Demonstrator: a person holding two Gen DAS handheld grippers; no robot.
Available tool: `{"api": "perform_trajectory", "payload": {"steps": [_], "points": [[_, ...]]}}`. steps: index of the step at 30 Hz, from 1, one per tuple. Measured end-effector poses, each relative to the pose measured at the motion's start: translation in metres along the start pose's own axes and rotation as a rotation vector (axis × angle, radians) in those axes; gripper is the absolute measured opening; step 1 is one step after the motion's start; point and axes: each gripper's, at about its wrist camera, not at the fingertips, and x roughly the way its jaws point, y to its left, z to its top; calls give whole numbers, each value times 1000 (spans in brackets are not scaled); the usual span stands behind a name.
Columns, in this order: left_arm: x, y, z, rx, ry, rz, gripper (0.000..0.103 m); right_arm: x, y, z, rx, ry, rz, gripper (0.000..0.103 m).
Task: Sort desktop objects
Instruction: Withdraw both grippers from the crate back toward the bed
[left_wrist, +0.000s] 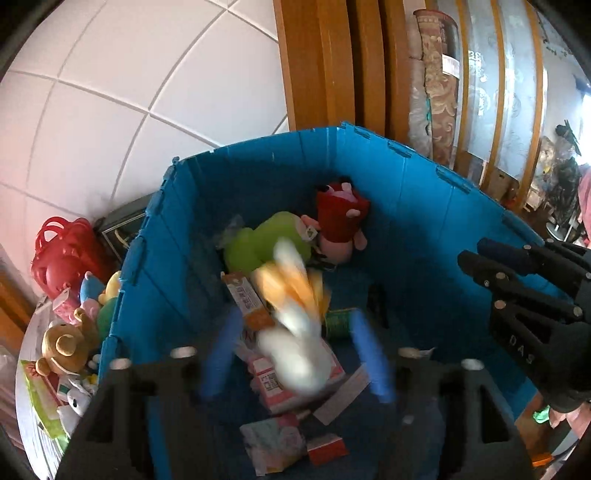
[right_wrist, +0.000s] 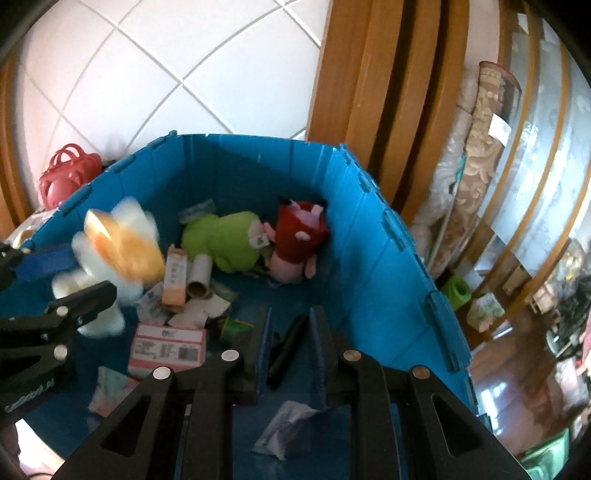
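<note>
Over the blue bin, left gripper gaped, orange-white plush blurred mid-drop; right gripper hung apart, empty.

My matt black plastic gripper hangs over a ribbed blue plastic crate holding fuzzy cloth plush toys and paper cartons.

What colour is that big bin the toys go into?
Blue; the bin shows best in the right wrist view.

Prob. a home: tiled wall, rolled rugs, plush toys.
</note>
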Motion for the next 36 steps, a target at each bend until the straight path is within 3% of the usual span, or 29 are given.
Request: {"api": "perform_trajectory", "payload": {"steps": [3, 5, 8, 11, 16, 20, 23, 36], "points": [[-7, 0, 0, 5, -30, 19, 83, -4, 0, -1, -4, -15, -17, 35], [-10, 2, -1, -1, -38, 26, 83, -10, 0, -2, -6, -33, -29, 62], [-14, 6, -2, -23, -44, 27, 83, -19, 1, -2, -16, -59, -50, 86], [-21, 7, -4, -37, -64, 53, 83, -28, 3, -2, -19, -81, -65, 103], [-46, 26, -12, -84, -135, 93, 96, -45, 13, 0, -14, -118, -64, 103], [-74, 50, -24, -136, -206, 138, 97, -61, 26, 5, 38, -153, 12, 103], [-89, 75, -37, -193, -237, 179, 97, -77, 46, 7, 55, -212, 116, 103], [-132, 192, -117, -317, -224, 384, 97, -108, 176, 15, -38, -339, 368, 103]]}}
